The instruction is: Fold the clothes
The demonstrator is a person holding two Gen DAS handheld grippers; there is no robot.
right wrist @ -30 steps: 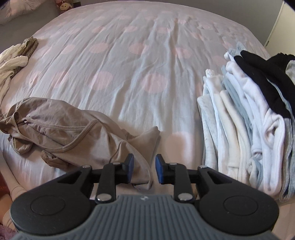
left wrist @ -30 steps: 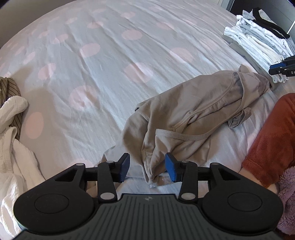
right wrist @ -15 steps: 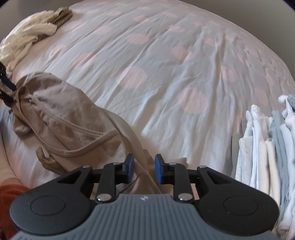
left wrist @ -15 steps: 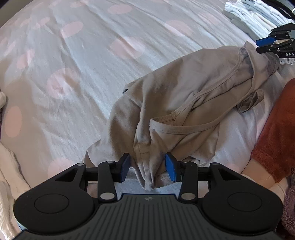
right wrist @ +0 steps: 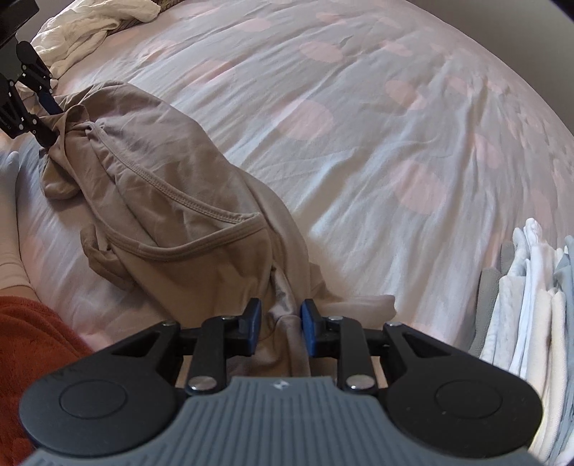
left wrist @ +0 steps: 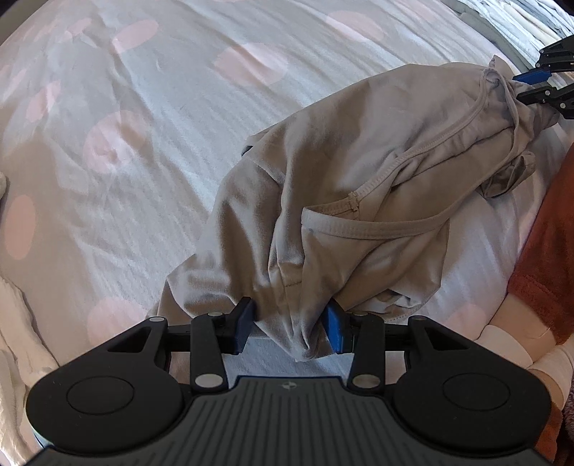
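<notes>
A crumpled taupe top (left wrist: 358, 172) lies on the pink-dotted bed sheet (left wrist: 143, 107). My left gripper (left wrist: 290, 326) stands open around a bunched end of it, with cloth filling the gap between the blue pads. At the opposite end, my right gripper (right wrist: 281, 322) is open with a narrower gap, and a fold of the same top (right wrist: 172, 200) lies between its fingers. Each view shows the other tool at the far end of the garment: the right gripper (left wrist: 538, 84) at the upper right, the left gripper (right wrist: 48, 120) at the upper left.
A stack of folded pale clothes (right wrist: 531, 304) sits on the right of the bed (right wrist: 358, 125). Loose white garments (right wrist: 82, 32) lie at the far left. A person's rust-red clothing (left wrist: 545, 251) is at the near bed edge.
Both grippers have come down and forward onto the two ends of the taupe top, so cloth now sits between each pair of fingers. Their finger gaps look unchanged.
</notes>
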